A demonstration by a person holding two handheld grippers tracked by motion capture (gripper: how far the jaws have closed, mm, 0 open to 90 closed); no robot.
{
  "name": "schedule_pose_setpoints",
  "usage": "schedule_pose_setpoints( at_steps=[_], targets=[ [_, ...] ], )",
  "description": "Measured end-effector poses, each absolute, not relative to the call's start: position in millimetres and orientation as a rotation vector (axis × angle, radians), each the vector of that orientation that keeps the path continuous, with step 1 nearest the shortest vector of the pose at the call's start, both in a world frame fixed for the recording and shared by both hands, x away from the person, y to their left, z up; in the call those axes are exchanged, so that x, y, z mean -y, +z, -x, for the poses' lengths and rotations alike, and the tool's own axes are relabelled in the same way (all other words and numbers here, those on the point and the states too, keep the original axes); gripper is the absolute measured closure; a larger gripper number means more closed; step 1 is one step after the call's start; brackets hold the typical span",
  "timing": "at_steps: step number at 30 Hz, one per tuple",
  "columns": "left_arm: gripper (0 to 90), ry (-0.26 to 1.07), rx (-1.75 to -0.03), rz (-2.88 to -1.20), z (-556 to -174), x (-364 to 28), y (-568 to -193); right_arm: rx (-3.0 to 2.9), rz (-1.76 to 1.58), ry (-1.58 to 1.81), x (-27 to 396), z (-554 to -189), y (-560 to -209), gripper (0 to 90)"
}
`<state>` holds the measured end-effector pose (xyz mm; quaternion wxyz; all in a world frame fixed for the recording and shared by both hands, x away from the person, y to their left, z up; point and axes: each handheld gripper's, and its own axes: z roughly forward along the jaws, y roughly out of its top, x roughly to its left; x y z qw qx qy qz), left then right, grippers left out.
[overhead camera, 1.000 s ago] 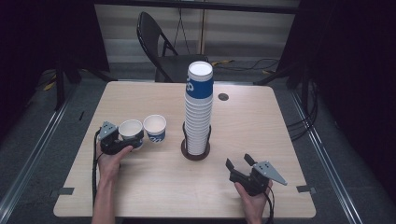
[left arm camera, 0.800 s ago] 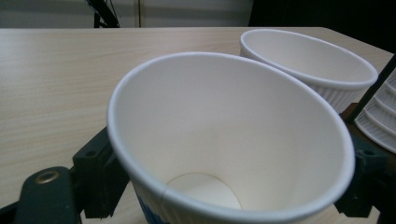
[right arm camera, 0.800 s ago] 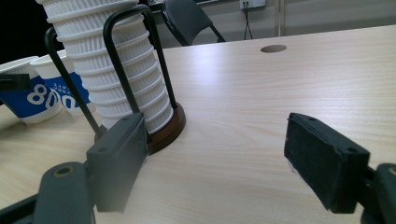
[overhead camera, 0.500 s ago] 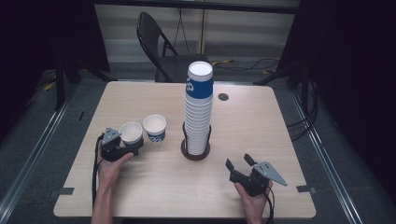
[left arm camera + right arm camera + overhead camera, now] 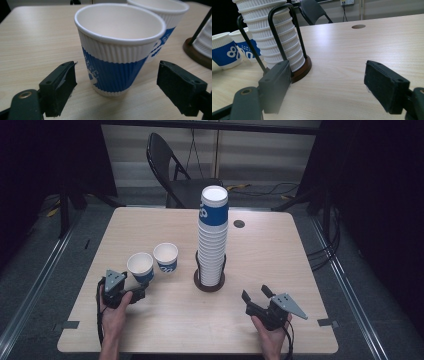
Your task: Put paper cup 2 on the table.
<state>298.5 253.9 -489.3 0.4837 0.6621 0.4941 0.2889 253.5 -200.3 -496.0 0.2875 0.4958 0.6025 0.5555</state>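
At the table's (image 5: 280, 255) eight o'clock, the near cup (image 5: 140, 267) stands upright at the one o'clock side of the left gripper (image 5: 139, 292), whose jaws gape apart, clear of its ribbed wall, holding nothing

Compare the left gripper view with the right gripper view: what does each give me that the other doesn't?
Left gripper view alone: the near cup up close, standing upright and empty, with both pads clear of its sides. Right gripper view alone: the cup stack in its wire holder on a brown base, and the table's round hole. Both show the two loose blue-and-white cups on the wooden table.
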Motion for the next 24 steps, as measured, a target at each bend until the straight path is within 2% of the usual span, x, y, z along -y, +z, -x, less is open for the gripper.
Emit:
schedule_pose_setpoints(
  at_steps=[4,11,18,24],
  targets=[
    [15.6,0.704,-1.141,-1.586,-280,-250,-489,-1.611,-1.326,1.484,200,-253,-496,21.0],
    [15.6,0.619,-1.014,-1.569,-252,-224,-489,-1.612,-1.313,1.481,200,-253,-496,21.0],
    [15.5,0.613,-0.925,-1.592,-247,-189,-493,-1.619,-1.312,1.475,199,-252,-496,21.1],
    [15.4,0.639,-0.917,-1.599,-247,-182,-495,-1.63,-1.312,1.461,198,-253,-496,20.7]
  ],
)
